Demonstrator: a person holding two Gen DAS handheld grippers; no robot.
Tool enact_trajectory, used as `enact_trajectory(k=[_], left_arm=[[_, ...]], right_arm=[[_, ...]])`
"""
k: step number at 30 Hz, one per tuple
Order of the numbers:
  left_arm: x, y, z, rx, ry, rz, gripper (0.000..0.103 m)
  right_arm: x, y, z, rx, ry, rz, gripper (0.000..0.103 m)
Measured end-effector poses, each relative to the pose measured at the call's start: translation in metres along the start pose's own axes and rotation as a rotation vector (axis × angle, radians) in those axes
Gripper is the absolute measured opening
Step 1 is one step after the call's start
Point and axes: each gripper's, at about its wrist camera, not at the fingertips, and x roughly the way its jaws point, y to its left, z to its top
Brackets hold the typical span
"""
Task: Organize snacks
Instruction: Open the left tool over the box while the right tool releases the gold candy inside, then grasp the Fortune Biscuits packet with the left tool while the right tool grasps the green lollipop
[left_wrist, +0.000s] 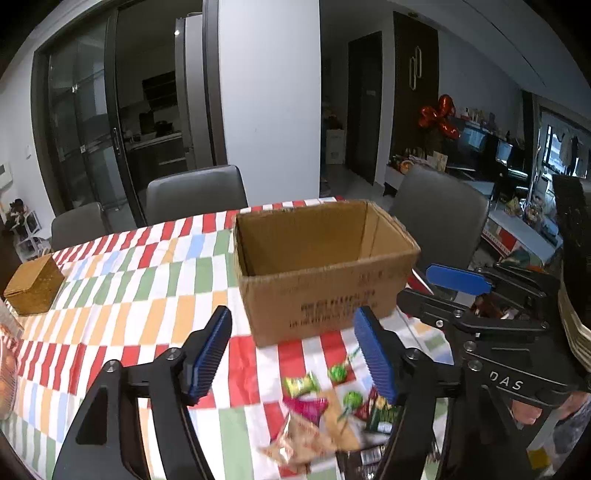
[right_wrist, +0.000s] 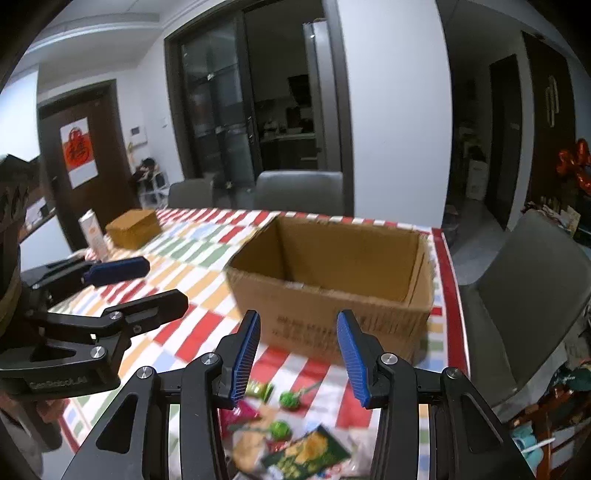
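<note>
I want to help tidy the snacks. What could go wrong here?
The snacks lie heaped and overlapping, so the right gripper might grab two, or squash the lollipops. Both grippers are open and close together over the pile; the left gripper could bump the right one. The cardboard box sits near the table edge; a nudge might shove it off.

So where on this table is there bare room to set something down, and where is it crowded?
Bare checked cloth lies between the wicker box and the cardboard box, whose visible inside looks mostly empty. It is crowded in front of the cardboard box, where the snack packets lie under both grippers.
</note>
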Motion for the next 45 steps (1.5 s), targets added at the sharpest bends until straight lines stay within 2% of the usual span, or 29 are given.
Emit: enact_trajectory(k=[6,11,18,23,33,45], left_arm=[[-0.014,-0.005,-0.026,0.019,0.036,0.005,0.076],[-0.015,-0.008,-0.055,0.028,0.103,0.002,0.079],[0.001,-0.005,-0.092,0.042,0.226,0.008,0.079],[0.02,0.003,-0.11,0.035,0.312,-0.018,0.079],[0.062,0.012,-0.128,0.052,0.418,-0.054,0.079],[0.099,0.02,-0.127,0.021,0.436,-0.073,0.079]], right_arm=[[-0.004,0.012,-0.023,-0.036,0.073,0.039,0.044],[0.0,0.021,-0.041,-0.073,0.17,0.063,0.044],[0.018,0.032,-0.064,-0.153,0.289,0.065,0.044],[0.036,0.038,-0.077,-0.183,0.364,0.066,0.044],[0.076,0.033,-0.093,-0.191,0.462,0.037,0.044],[0.113,0.029,-0.098,-0.173,0.52,0.057,0.044]])
